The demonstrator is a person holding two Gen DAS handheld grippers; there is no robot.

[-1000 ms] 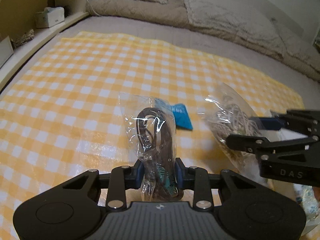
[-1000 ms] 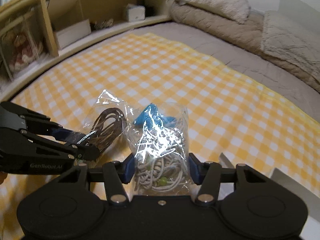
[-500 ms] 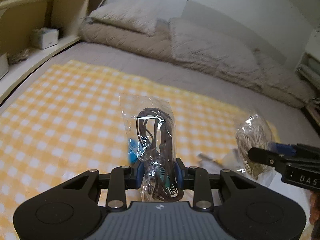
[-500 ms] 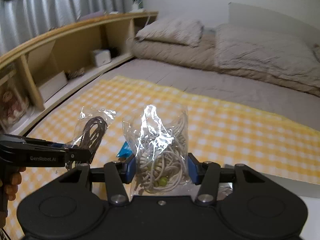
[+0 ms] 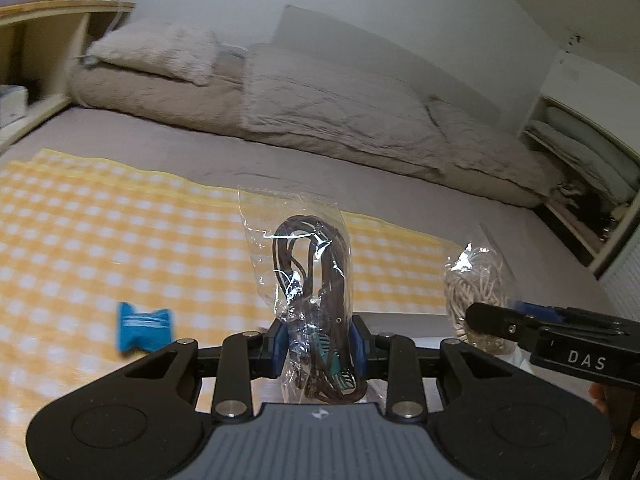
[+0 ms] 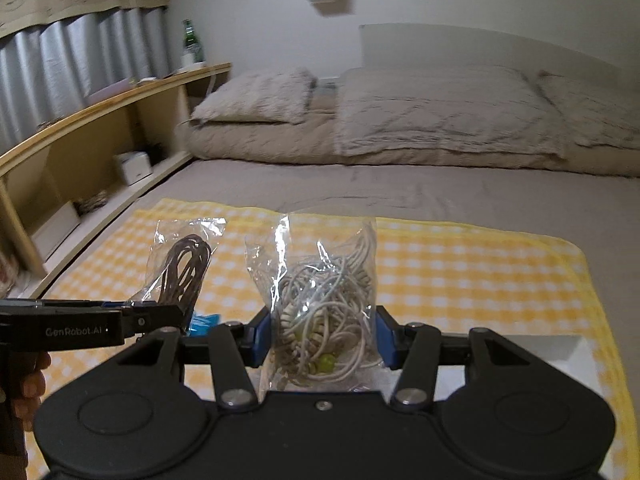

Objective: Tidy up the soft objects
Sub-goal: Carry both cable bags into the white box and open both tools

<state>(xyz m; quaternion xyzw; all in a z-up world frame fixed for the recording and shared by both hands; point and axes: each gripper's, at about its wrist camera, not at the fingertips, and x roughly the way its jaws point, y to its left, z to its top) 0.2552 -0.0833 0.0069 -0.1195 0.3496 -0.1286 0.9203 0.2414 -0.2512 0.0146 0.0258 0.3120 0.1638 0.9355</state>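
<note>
Two bags are in our grip above the checked cloth, the left gripper clamped on the bag of dark cord and the right gripper on the bag of pale cord, neither yet put away, while the blue packet lies uncollected.

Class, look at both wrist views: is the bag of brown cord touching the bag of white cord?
Apart. The right wrist view shows checked cloth between the bag of brown cord and the bag of white cord.
</note>
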